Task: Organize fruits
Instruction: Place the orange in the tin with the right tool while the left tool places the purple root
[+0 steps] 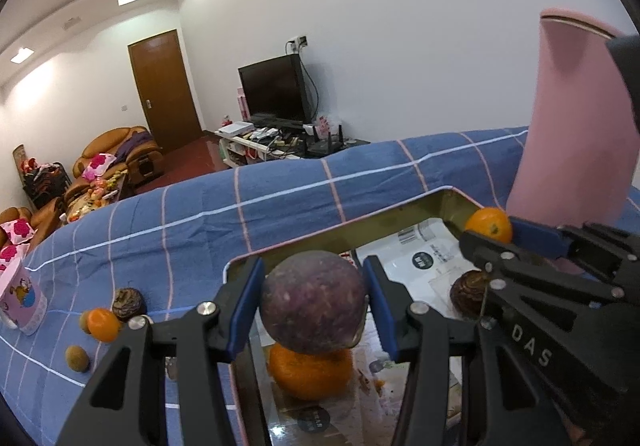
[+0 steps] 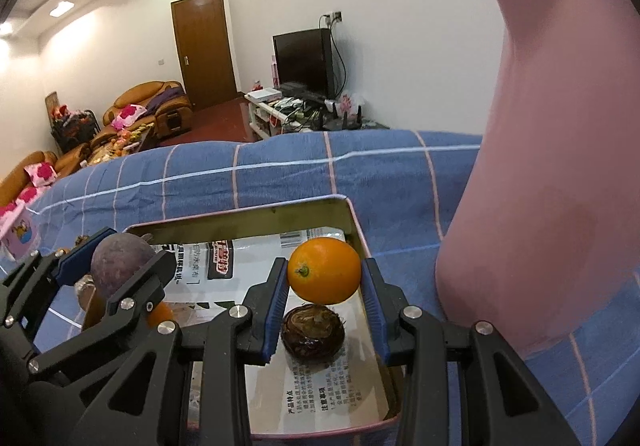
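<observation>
While both fruits hang above the tin tray [image 2: 360, 230], each gripper is pinching one across its widest part. The left gripper [image 1: 314, 302] clamps the purple passion fruit [image 1: 314, 306] at lower centre of its view, directly over an orange [image 1: 310, 374] lying in the tray. The right gripper [image 2: 324, 286] squeezes a small orange [image 2: 324, 272] at centre frame, above a dark brown fruit [image 2: 313, 332] on the tray's paper lining. Both look light, round and smooth-skinned, likely to roll or slip; holding at the equator with gentle pressure should avoid bruising. More fruit [image 1: 104, 324] waits on the blue checked cloth [image 1: 280, 206] at lower left.
</observation>
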`<action>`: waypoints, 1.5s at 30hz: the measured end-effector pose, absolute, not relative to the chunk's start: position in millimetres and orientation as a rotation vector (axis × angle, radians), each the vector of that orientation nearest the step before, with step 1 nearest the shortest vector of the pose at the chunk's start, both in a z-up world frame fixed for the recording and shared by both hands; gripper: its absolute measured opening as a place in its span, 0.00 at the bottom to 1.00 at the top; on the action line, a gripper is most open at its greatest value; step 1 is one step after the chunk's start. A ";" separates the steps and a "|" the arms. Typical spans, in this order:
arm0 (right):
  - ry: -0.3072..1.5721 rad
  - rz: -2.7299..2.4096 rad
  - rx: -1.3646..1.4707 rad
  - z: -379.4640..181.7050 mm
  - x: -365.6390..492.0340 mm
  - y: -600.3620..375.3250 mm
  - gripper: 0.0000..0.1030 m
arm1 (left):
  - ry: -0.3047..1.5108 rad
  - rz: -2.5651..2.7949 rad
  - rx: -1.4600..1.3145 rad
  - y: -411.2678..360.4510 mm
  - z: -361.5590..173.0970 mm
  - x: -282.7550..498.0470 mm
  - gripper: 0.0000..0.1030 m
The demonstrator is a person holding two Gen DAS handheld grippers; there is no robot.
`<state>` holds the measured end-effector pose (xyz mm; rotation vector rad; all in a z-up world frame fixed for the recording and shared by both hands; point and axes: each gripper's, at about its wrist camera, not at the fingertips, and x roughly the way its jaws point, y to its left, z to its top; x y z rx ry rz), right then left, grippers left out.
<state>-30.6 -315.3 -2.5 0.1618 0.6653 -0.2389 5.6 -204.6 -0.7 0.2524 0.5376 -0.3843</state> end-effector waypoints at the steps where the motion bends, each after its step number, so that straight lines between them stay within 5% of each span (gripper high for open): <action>1: 0.669 -0.231 0.174 -3.4 -31.2 -316.6 0.38 | 0.542 -0.392 0.247 -203.9 -0.6 5.9 0.51; 17: 0.619 -0.059 0.440 2.9 -40.7 -337.9 0.40 | 0.525 -0.377 0.263 -208.0 0.2 2.2 0.54; 19: 0.603 -0.054 0.440 5.4 -42.6 -336.6 0.40 | 0.503 -0.365 0.263 -207.4 1.5 -0.7 0.65; 23: 0.597 -0.028 0.437 7.4 -43.5 -331.4 0.40 | 0.482 -0.355 0.276 -207.9 2.9 -4.4 0.68; 27: 0.587 0.002 0.465 8.0 -41.7 -332.9 0.40 | 0.456 -0.321 0.272 -204.8 5.3 -6.6 0.98; 29: 0.558 0.001 0.477 11.6 -45.0 -334.8 0.40 | 0.423 -0.313 0.252 -200.5 9.0 -10.2 1.00; 34: 0.483 -0.085 0.418 18.9 -54.7 -330.5 0.72 | 0.419 -0.325 0.230 -194.3 14.6 -13.4 1.00; 45: 0.474 -0.196 0.316 14.7 -53.2 -322.4 0.73 | 0.408 -0.251 0.229 -171.6 16.2 -12.3 1.00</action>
